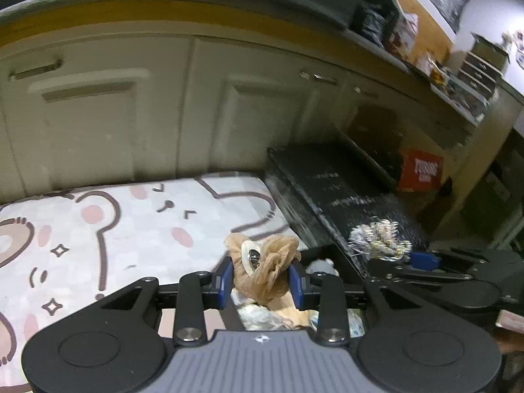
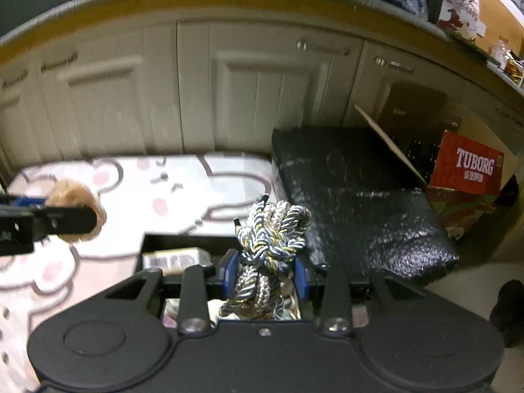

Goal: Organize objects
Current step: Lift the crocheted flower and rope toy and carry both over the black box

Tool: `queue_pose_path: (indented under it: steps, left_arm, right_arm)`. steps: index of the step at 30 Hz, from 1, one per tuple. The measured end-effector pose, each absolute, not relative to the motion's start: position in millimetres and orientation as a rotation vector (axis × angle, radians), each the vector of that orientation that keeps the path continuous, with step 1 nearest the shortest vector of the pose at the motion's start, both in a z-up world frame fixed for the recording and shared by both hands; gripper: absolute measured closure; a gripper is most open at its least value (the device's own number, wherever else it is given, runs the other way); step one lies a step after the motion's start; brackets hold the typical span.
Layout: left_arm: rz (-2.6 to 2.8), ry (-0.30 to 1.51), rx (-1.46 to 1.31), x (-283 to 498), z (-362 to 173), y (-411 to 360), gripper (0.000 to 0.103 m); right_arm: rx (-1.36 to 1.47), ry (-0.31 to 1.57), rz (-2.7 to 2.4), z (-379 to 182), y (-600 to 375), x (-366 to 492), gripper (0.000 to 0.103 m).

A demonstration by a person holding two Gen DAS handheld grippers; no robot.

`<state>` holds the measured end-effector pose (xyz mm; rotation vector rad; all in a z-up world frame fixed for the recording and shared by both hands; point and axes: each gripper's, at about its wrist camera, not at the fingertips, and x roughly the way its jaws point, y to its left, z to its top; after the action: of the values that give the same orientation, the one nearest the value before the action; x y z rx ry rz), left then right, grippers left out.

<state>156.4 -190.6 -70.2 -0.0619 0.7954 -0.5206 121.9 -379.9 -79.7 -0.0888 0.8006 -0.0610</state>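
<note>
**A:** Above the open black box (image 2: 154, 245), two bundles are held at once. What is clamped where?

**B:** A crumpled tan cloth (image 1: 262, 268) is pinched between the blue pads of the left hand-held gripper (image 1: 262, 281), which is closed on it. A knotted cord bundle (image 2: 271, 245), braided in grey, white and yellow, is gripped the same way by the right hand-held gripper (image 2: 267, 275). Both bundles are carried clear of the box, with the bear-print mat (image 1: 98, 229) lying beyond and to the left.

**A:** How is the step best done?

**B:** Each bundle is probably meant to be set down in its own spot, so a place should be chosen for each before anything is let go. The cloth is soft and hangs below the pads; it should be lowered until it rests on something, then released, so it is not dropped in a heap. The cord's loose ends (image 2: 262, 199) should be kept from catching on the box rim.

**A:** Anything to be watched?

**B:** The two grippers are near each other, so they should be kept apart. Whether anything is wrapped inside the cloth cannot be told.
</note>
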Motion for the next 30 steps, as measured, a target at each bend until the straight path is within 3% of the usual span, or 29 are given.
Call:
queue_pose_path:
  steps: [16, 30]
  left_arm:
    - [-0.649, 1.005, -0.079, 166.1, -113.9, -224.7, 0.067]
    - [-0.725, 1.12, -0.134, 160.2, -130.3, -245.8, 0.067]
  right_arm:
    - [-0.13, 0.936, -0.049, -132.9, -398.2, 143.6, 0.067]
    - [-0.049, 0.923, -0.043, -125.3, -406.1, 144.7, 0.066]
